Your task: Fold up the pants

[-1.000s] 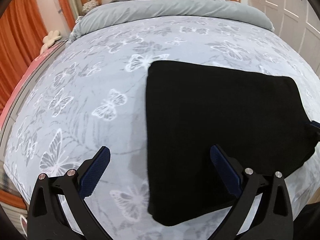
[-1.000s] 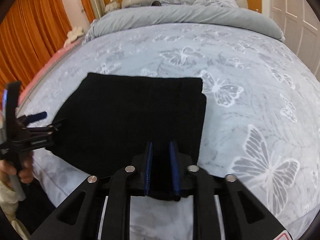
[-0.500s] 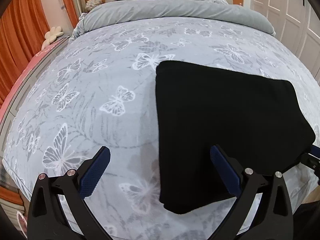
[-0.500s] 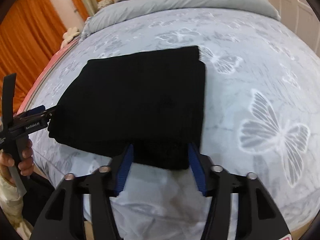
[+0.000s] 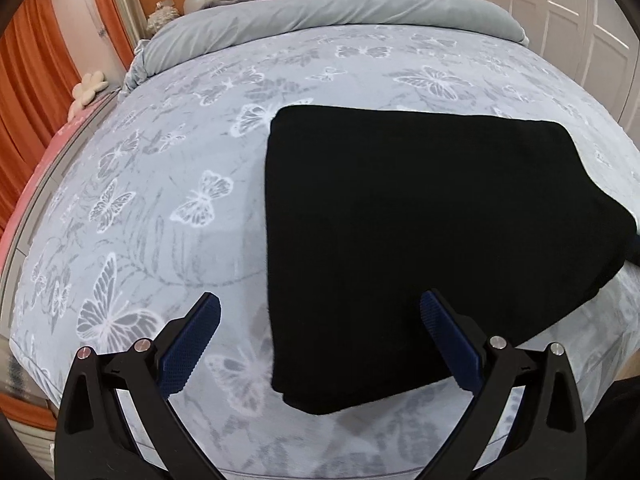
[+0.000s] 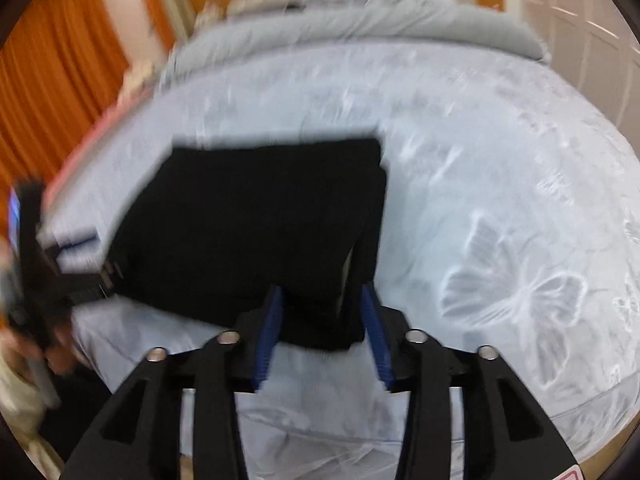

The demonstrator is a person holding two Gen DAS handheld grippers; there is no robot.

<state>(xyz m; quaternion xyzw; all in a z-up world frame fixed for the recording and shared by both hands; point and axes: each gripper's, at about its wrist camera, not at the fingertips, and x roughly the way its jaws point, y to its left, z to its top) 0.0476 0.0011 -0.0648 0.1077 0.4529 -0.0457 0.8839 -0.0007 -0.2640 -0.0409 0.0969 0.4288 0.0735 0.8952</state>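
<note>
The black pants lie folded into a flat rectangle on the butterfly-print bed cover, near the bed's front edge. My left gripper is open and empty, hovering over the pants' near left corner. In the right wrist view, which is blurred by motion, the pants fill the middle. My right gripper is open, its blue pads on either side of the near right corner of the pants, with the fabric lying loose between them. The left gripper shows at the left edge there.
A rolled grey duvet and pillows lie across the head of the bed. Orange curtains hang at the left and white wardrobe doors stand at the right. The bed's front edge is just below the grippers.
My right gripper has opened and let go of the pants' corner, then pulled back a little. My left gripper stayed open and shifted slightly over the left edge of the pants.
</note>
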